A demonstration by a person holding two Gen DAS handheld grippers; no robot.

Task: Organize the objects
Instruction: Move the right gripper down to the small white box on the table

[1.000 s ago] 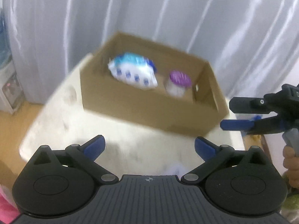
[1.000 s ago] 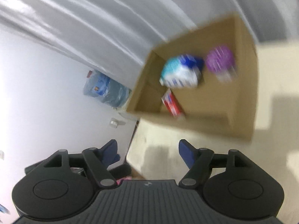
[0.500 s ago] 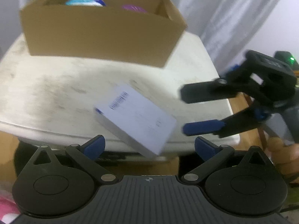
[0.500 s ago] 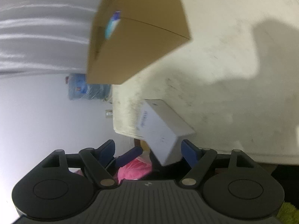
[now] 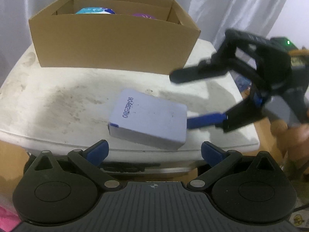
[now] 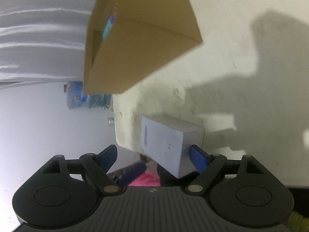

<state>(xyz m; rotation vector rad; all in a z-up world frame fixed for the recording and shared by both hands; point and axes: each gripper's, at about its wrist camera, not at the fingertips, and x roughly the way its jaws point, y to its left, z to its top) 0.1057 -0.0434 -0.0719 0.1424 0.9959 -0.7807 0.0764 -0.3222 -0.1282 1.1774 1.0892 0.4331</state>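
Left wrist view
- Left gripper (image 5: 153,151): it is seen with its two blue fingertips spread wide, and nothing is held between them; it is kept just off the near edge of the table.
- Table (image 5: 48,104): one white, stained table is seen, and all the things are carried by it.
- White box (image 5: 149,120): one flat white box is laid near the near edge of the table, towards its near right corner, with a printed number on its top face.
- Cardboard box (image 5: 114,46): one open brown carton is placed at the far edge of the table, well apart from the white box.
- Things in the carton: two are counted, one blue-and-white pack (image 5: 94,11) and one purple lid (image 5: 143,16); only their tops are shown over the rim.
- Right gripper (image 5: 183,98): it is reached in from the right side, its fingers are parted wide, and the lower blue finger (image 5: 204,120) is touching the right edge of the white box; the upper finger is kept above it.

Right wrist view
- Right gripper (image 6: 153,153): its fingers are spread apart, and the corner of the white box (image 6: 166,145) is found between them; the right fingertip is pressed against the box, the left one is apart from it.
- Cardboard box (image 6: 139,44): one carton is seen, tilted by the rolled camera.
- Table (image 6: 241,38): a large shadow is cast on it.
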